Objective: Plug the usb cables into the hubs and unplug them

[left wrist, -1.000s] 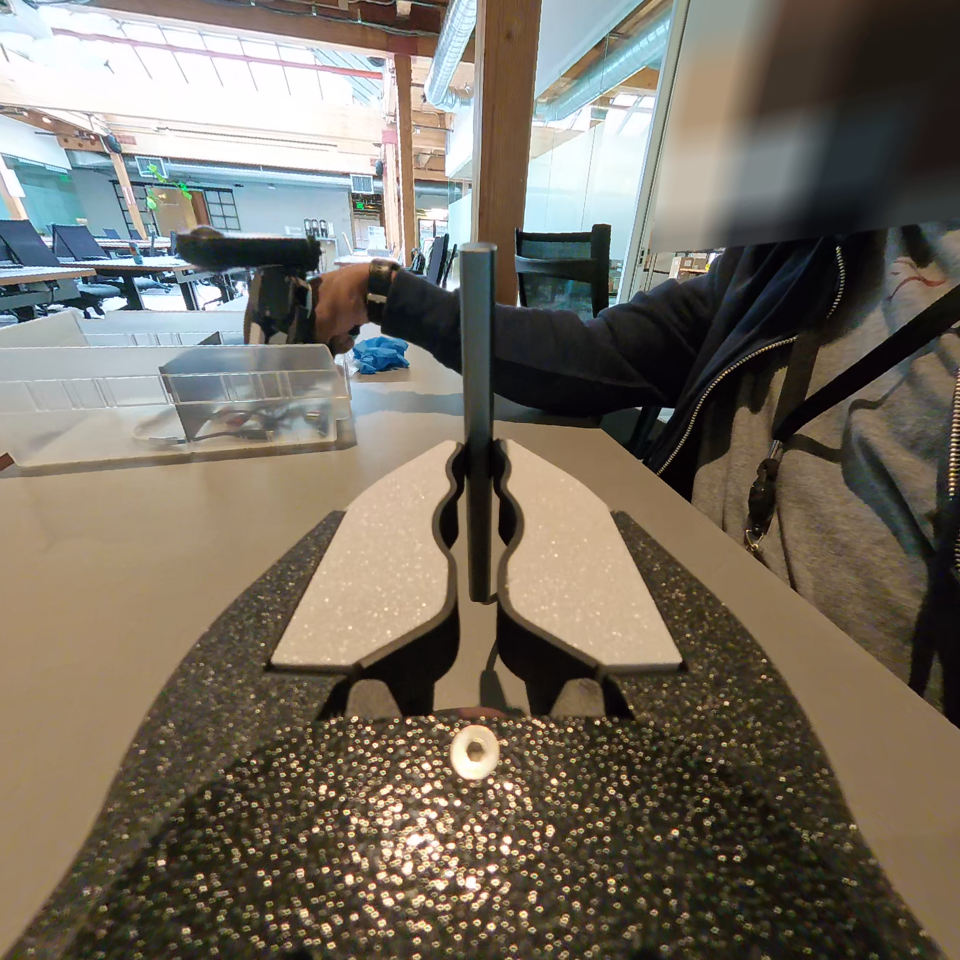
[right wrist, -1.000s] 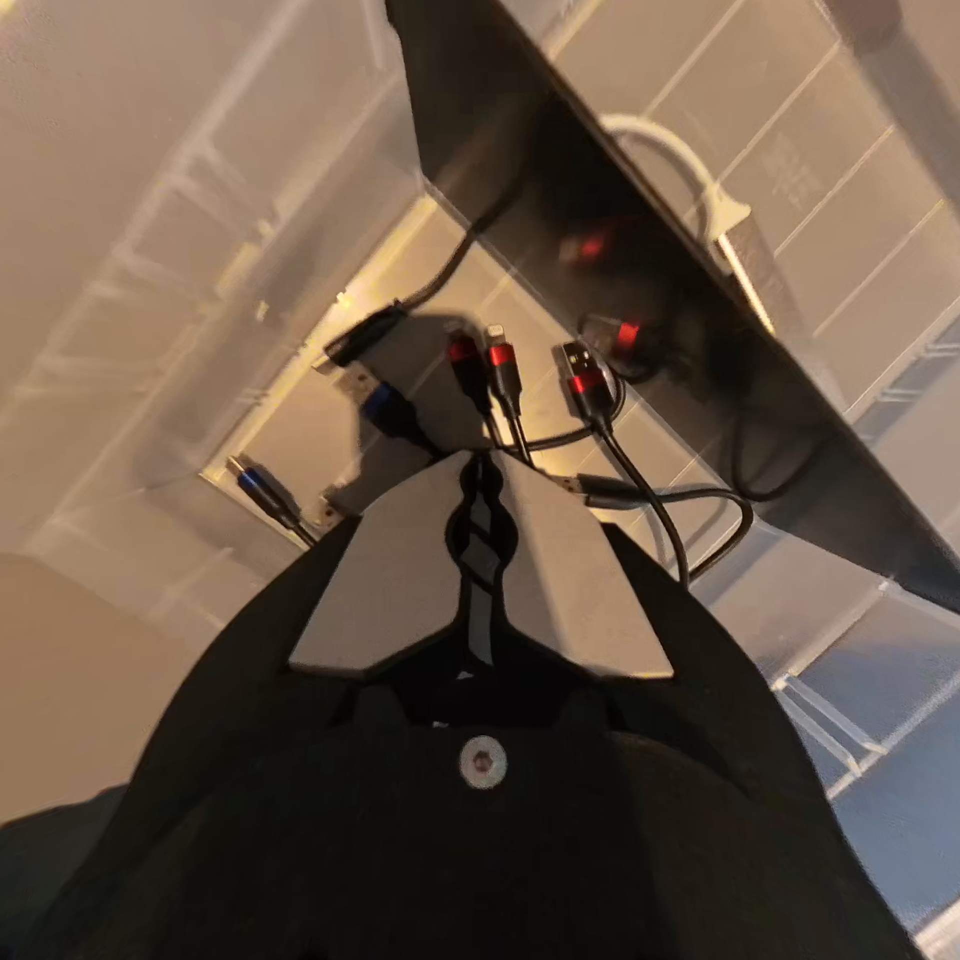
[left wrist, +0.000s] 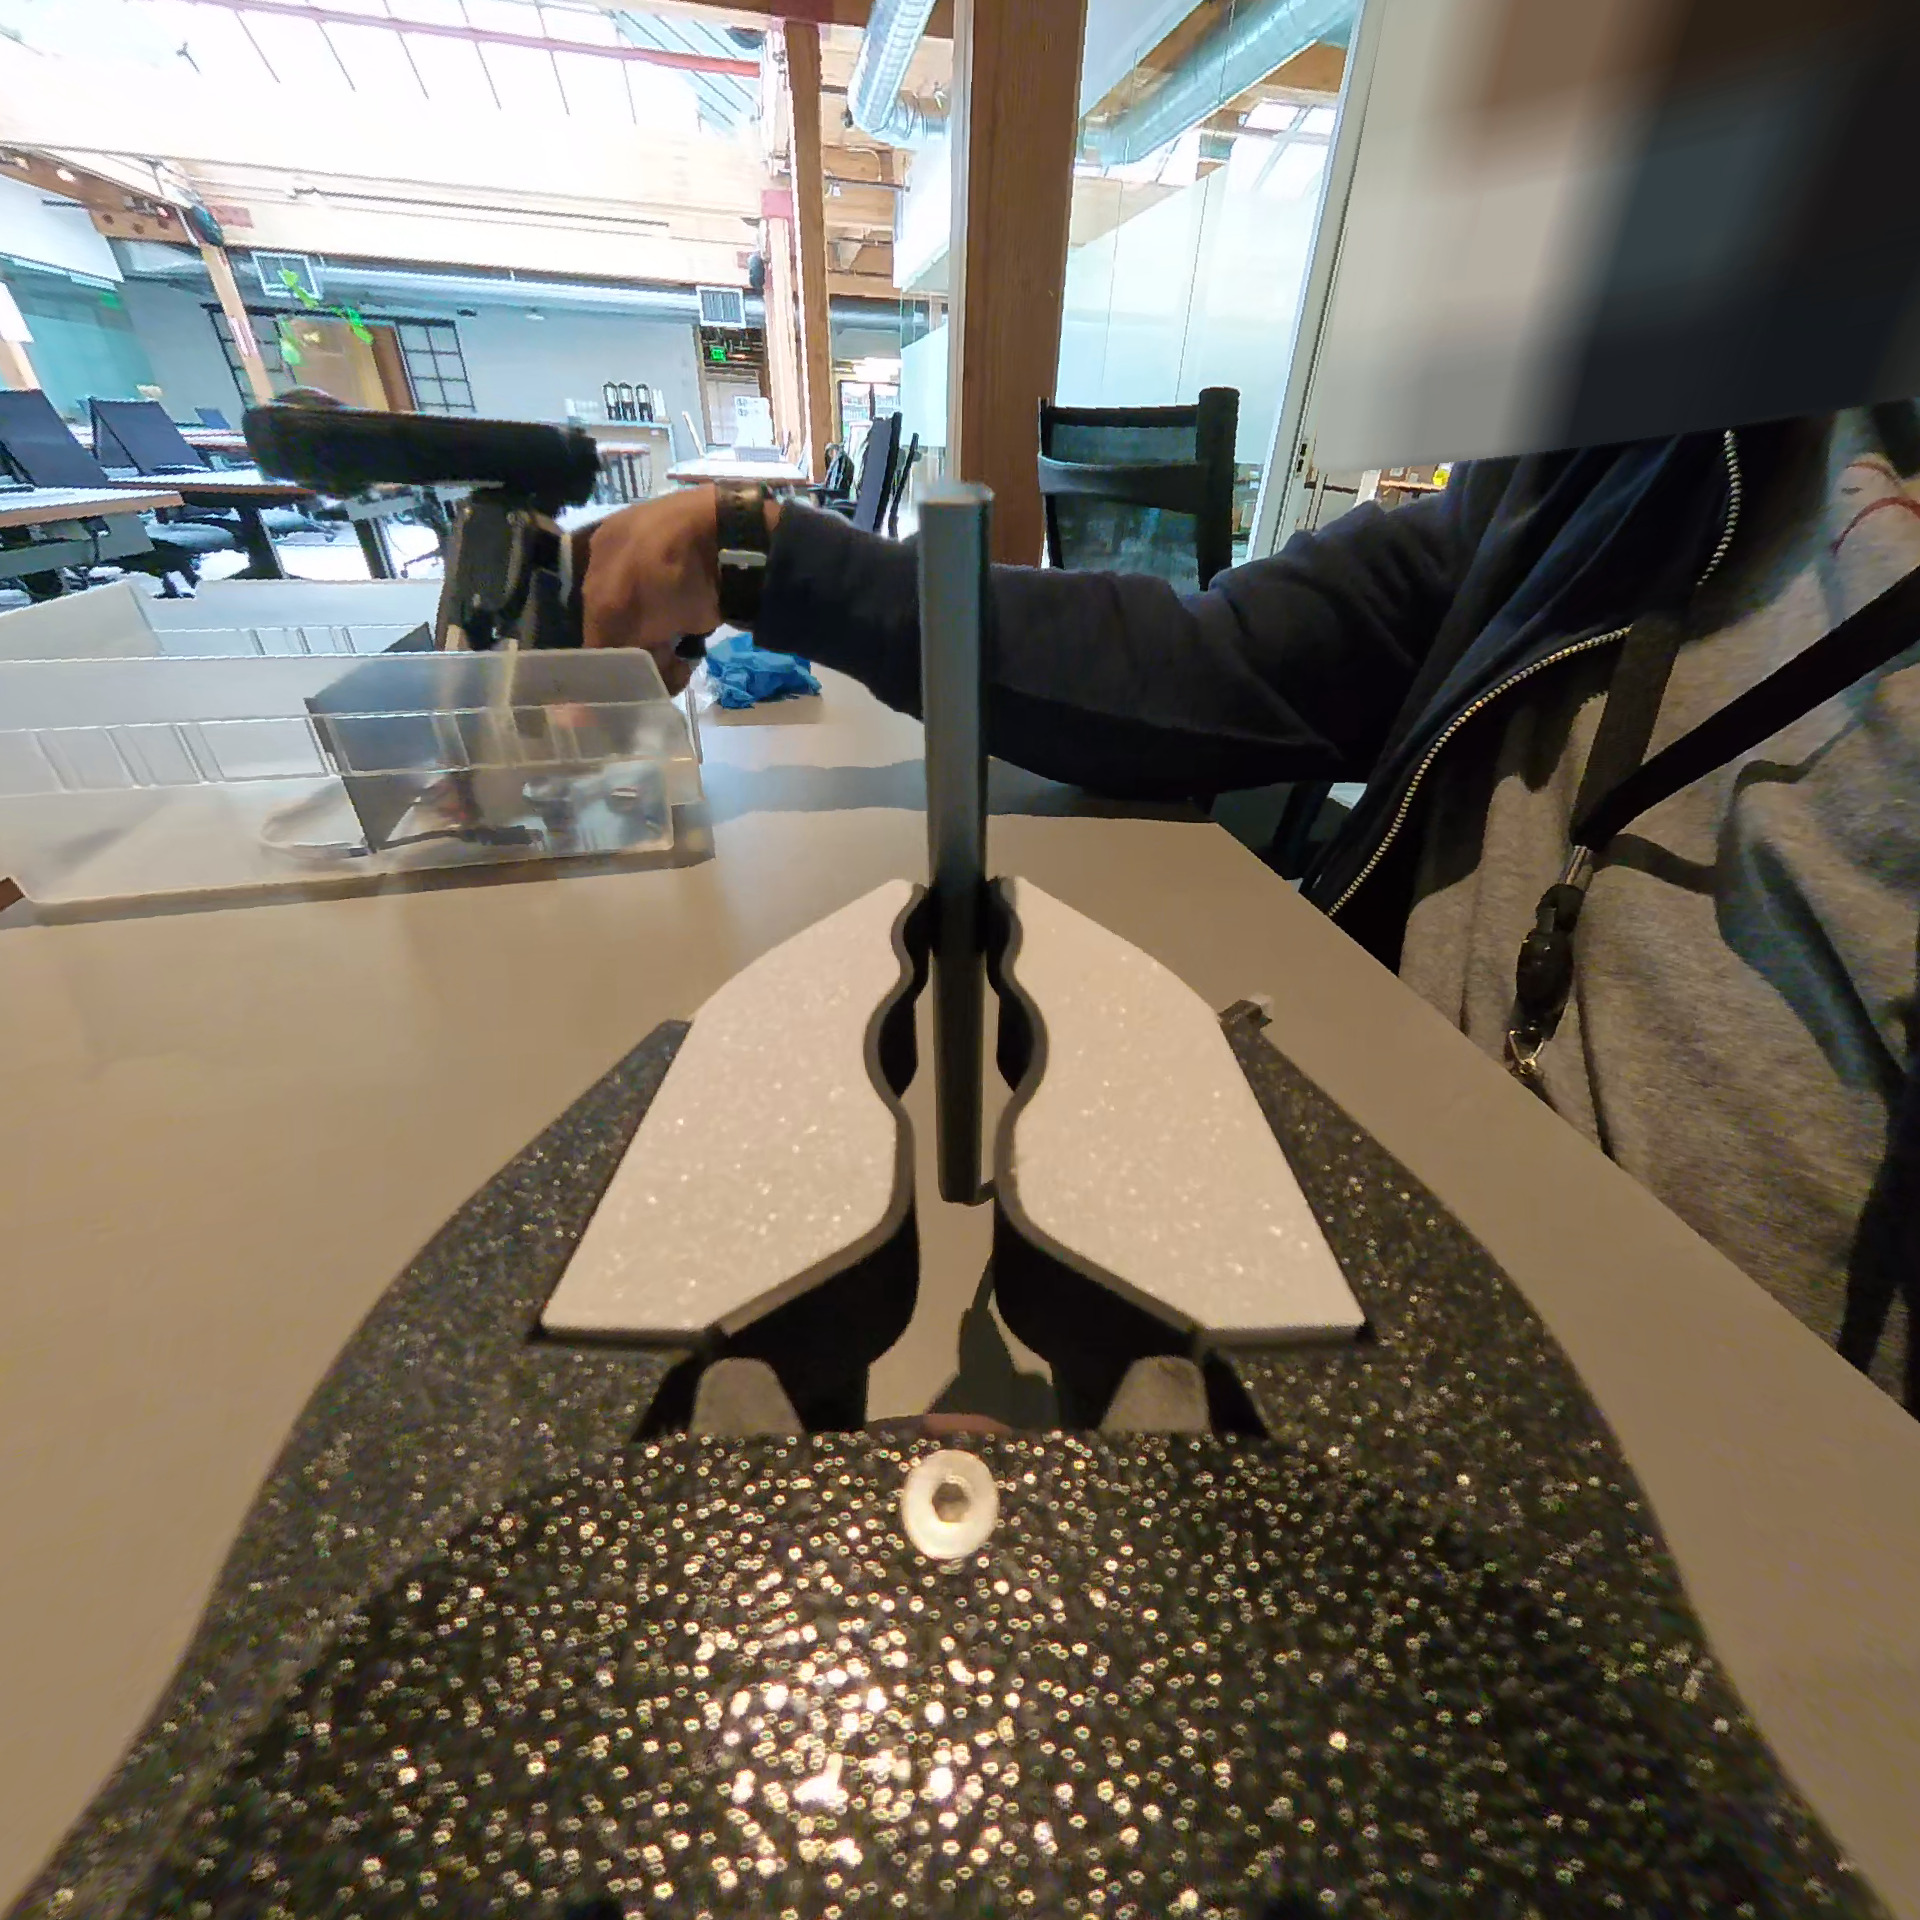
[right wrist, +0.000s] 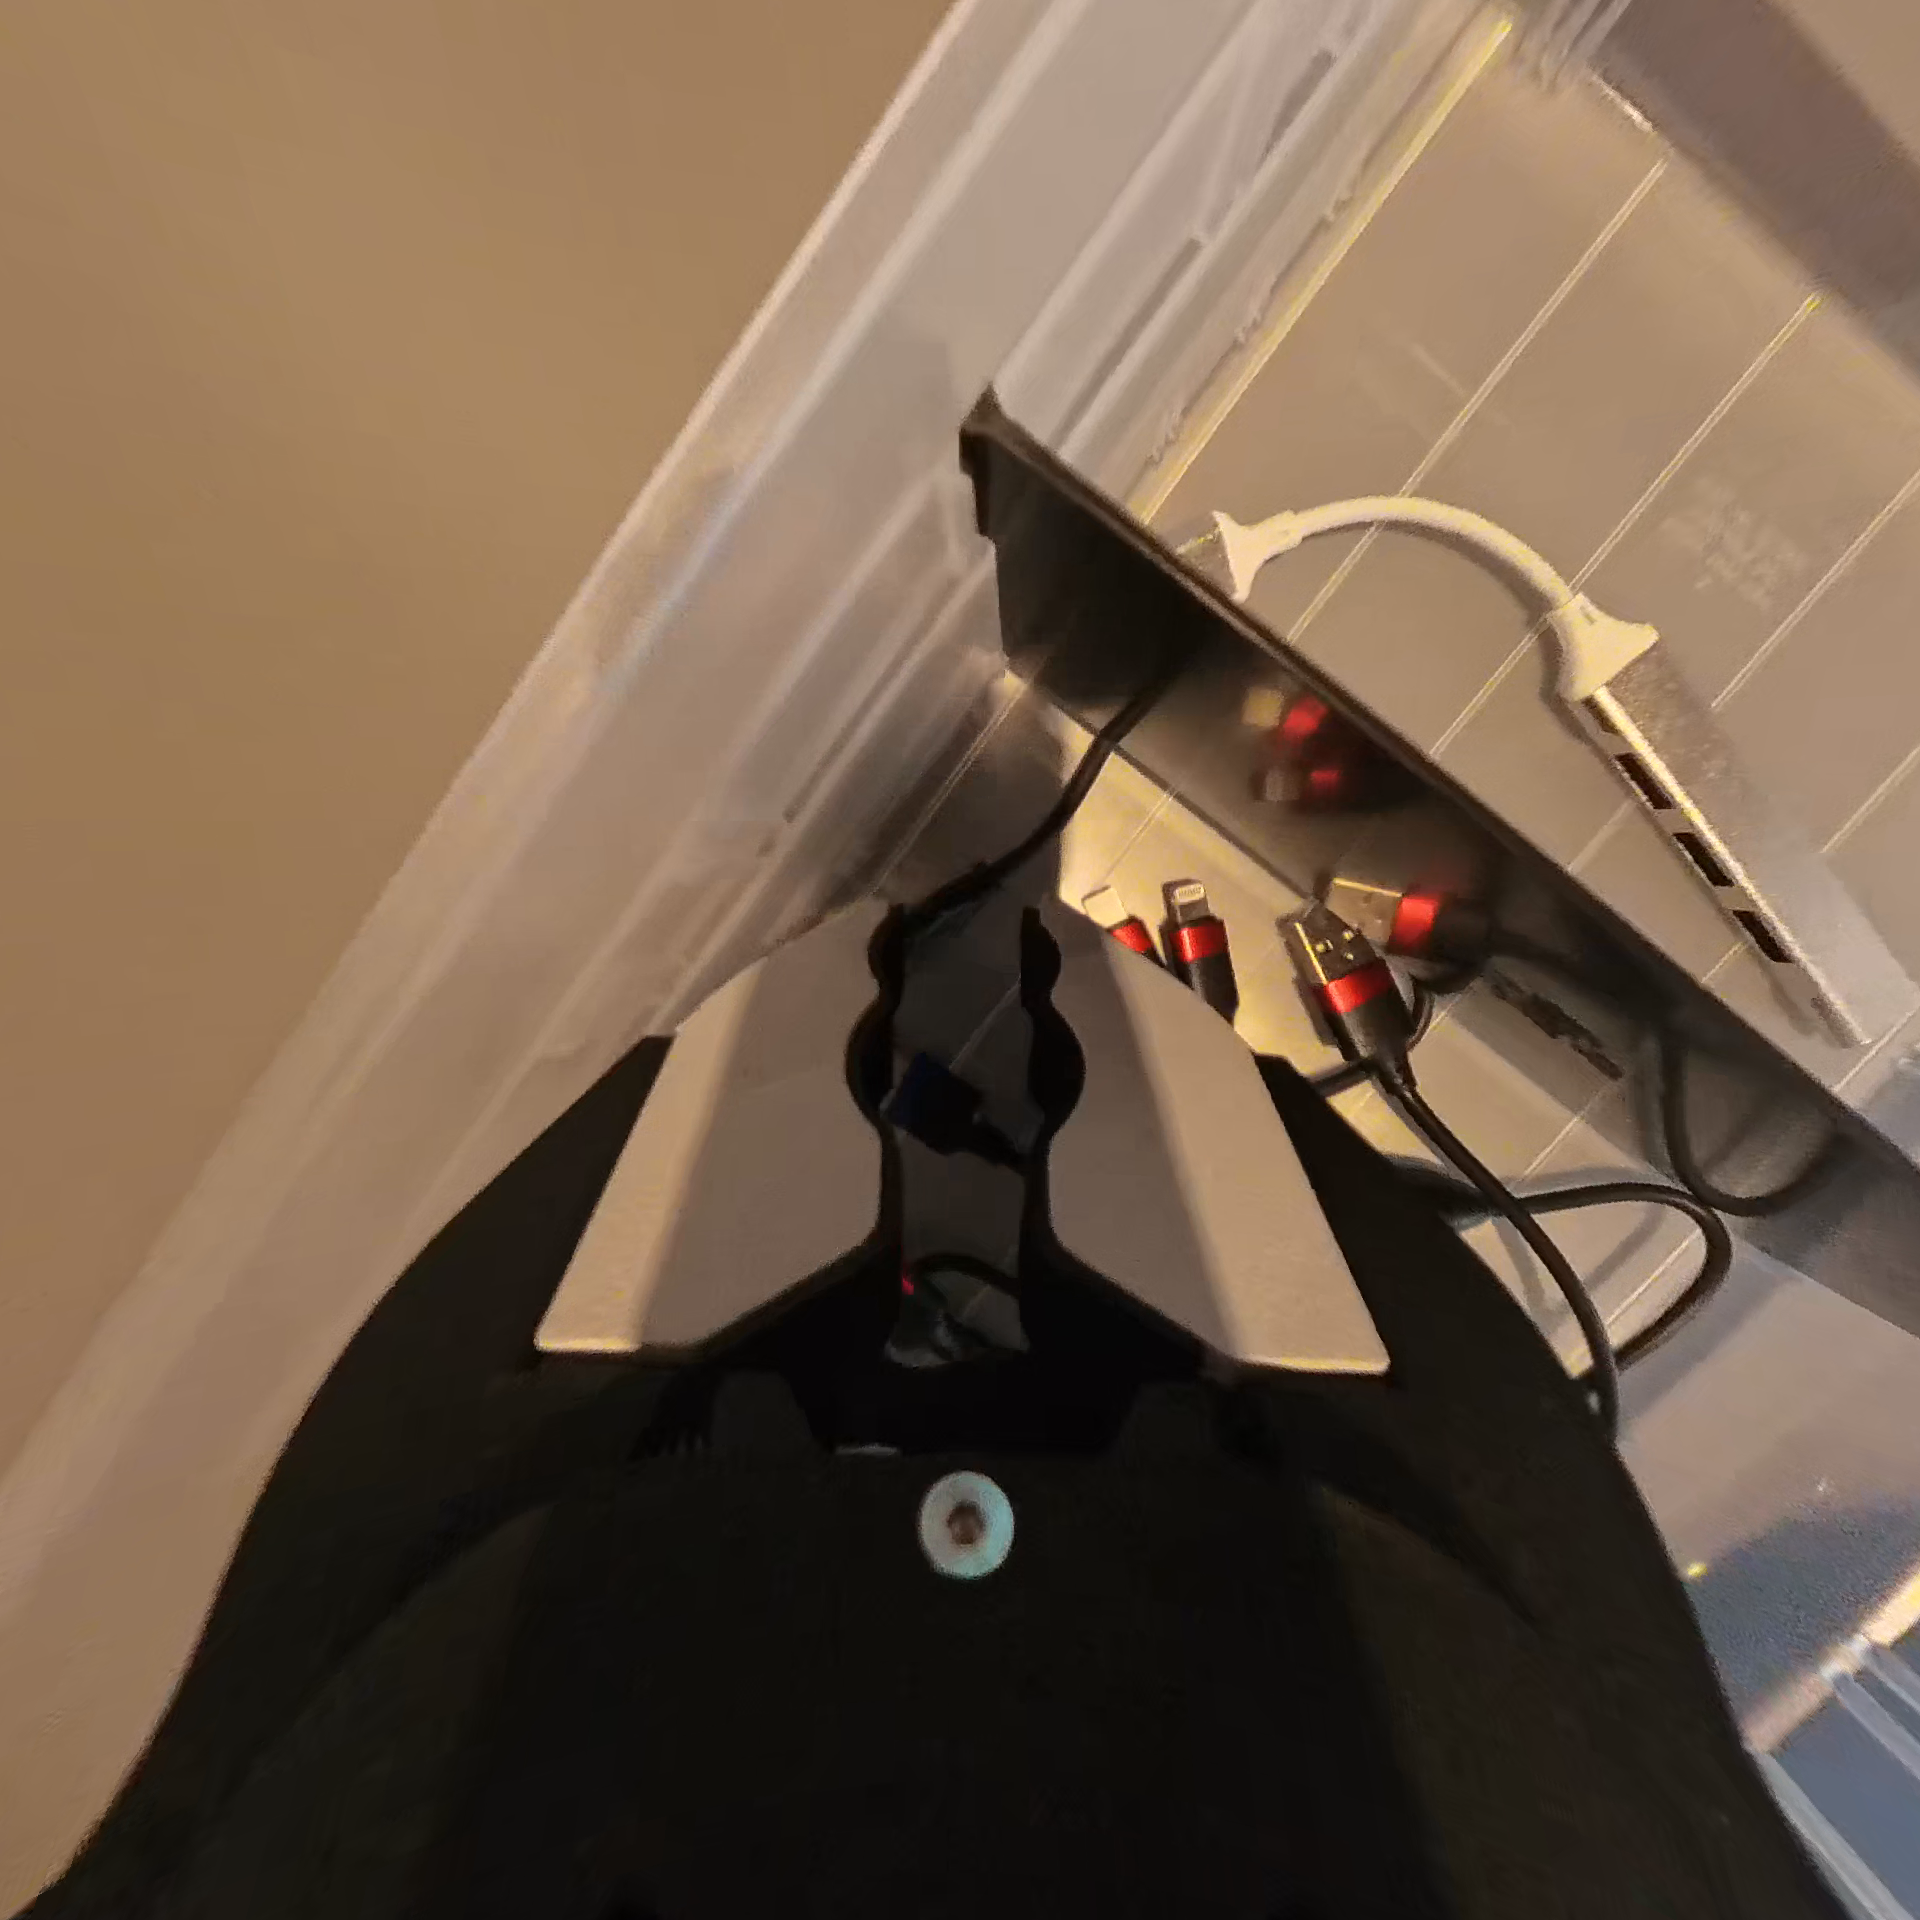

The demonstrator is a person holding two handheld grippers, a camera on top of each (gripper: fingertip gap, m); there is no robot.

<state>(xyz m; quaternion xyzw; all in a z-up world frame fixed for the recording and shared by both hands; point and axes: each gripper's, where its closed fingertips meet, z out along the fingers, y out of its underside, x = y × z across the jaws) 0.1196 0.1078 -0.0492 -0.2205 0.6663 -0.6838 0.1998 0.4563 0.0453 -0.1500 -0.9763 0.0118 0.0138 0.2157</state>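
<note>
Clear bin: transparent plastic tray [right wrist: 1039,312] with faint divider ribs, runs diagonally across right wrist view; in left wrist view it sits on the bench [left wrist: 260,1039] at middle left.
Divider: dark panel [right wrist: 1195,665] slants through the bin, splits it in two sections.
Near section: loose cable ends; three red-collared plugs [right wrist: 1340,961] counted at centre right, black leads trailing to lower right.
Far section: one silver hub [right wrist: 1704,842] at right edge, three ports showing, short white cable [right wrist: 1403,520] looping off its top end.
Right tongs [right wrist: 951,940]: down inside the near section, jaws a little apart; a blue-tipped plug [right wrist: 920,1091] and black lead sit in the gap; gripped or not, cannot tell.
Left tongs [left wrist: 956,894]: clenched on one slim dark grey bar-shaped hub [left wrist: 954,727], standing upright at centre frame over the bench.
Person: dark sleeve [left wrist: 1091,644] reaching to the bin, hand [left wrist: 644,571] on the other tool at upper left.
Extra: blue crumpled item [left wrist: 758,665] just behind the bin.
</note>
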